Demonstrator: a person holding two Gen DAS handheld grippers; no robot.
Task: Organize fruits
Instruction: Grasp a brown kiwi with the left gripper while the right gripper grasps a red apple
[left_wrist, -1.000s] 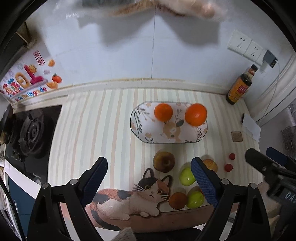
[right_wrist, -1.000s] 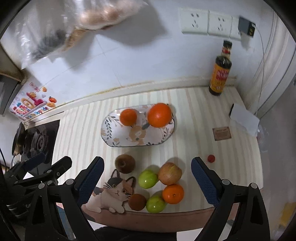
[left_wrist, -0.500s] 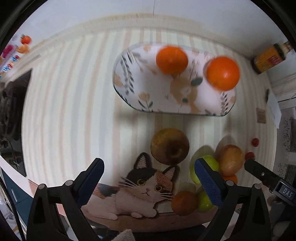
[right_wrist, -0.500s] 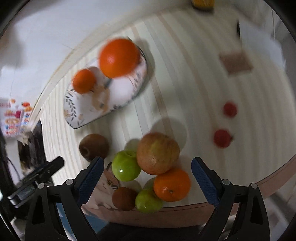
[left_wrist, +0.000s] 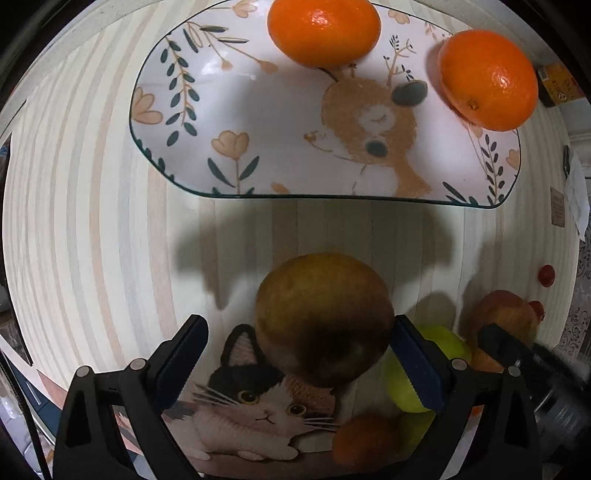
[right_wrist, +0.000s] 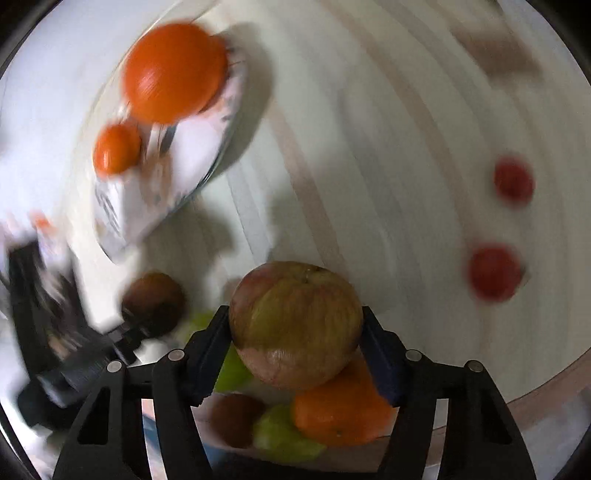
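A patterned oval plate (left_wrist: 229, 122) holds two oranges (left_wrist: 323, 31) (left_wrist: 487, 79). My left gripper (left_wrist: 299, 354) is open around a brown-green pear-like fruit (left_wrist: 323, 317); the right pad is at its side and the left pad stands apart. My right gripper (right_wrist: 295, 328) is shut on a red-green apple (right_wrist: 295, 321), both pads against its sides. Below it lie an orange (right_wrist: 340, 410), green apples (right_wrist: 284, 432) and a brown fruit (right_wrist: 236, 417). The plate (right_wrist: 177, 177) shows blurred in the right wrist view.
A cat-print mat (left_wrist: 258, 402) lies at the near counter edge under the fruit pile. A green apple (left_wrist: 417, 373) sits right of my left gripper. Two small red fruits (right_wrist: 493, 271) (right_wrist: 513, 181) lie on the striped counter to the right. A sauce bottle (left_wrist: 559, 83) stands at the far right.
Both grippers have dropped low over the fruit pile. The right gripper has narrowed onto the red-green apple. The left gripper has come down around the brown-green fruit.
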